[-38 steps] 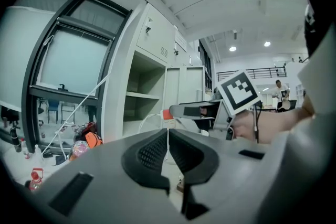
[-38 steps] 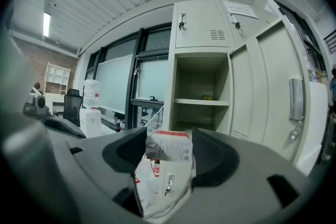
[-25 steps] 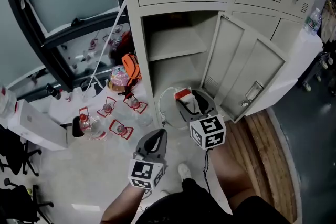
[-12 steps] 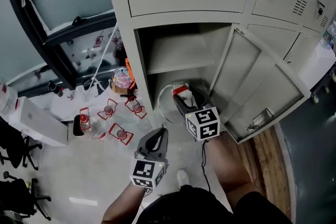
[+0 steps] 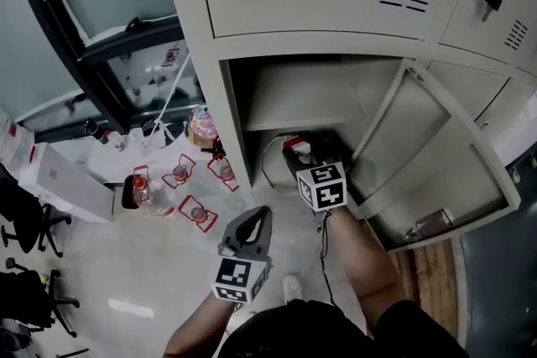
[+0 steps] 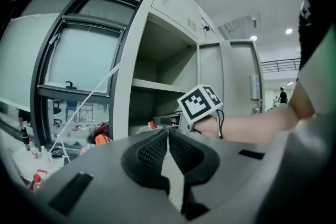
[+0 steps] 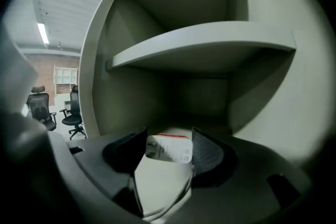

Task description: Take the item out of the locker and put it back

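The item, a small white box with a red top, sits between the jaws of my right gripper, which is shut on it. The gripper reaches into the lower compartment of the open beige locker, below its shelf. In the right gripper view the white box fills the gap between the jaws of the right gripper, with the shelf overhead. My left gripper hangs outside the locker, shut and empty; in its own view the left gripper points at the locker and the right gripper's marker cube.
The locker door stands open to the right. A white cable loop lies at the compartment's mouth. On the floor to the left are several bottles with red tags, a colourful bag and a white box. Closed lockers stand above.
My right gripper has carried the box forward and down into the lower compartment. The left gripper has drifted forward a little. The locker now fills more of the head view.
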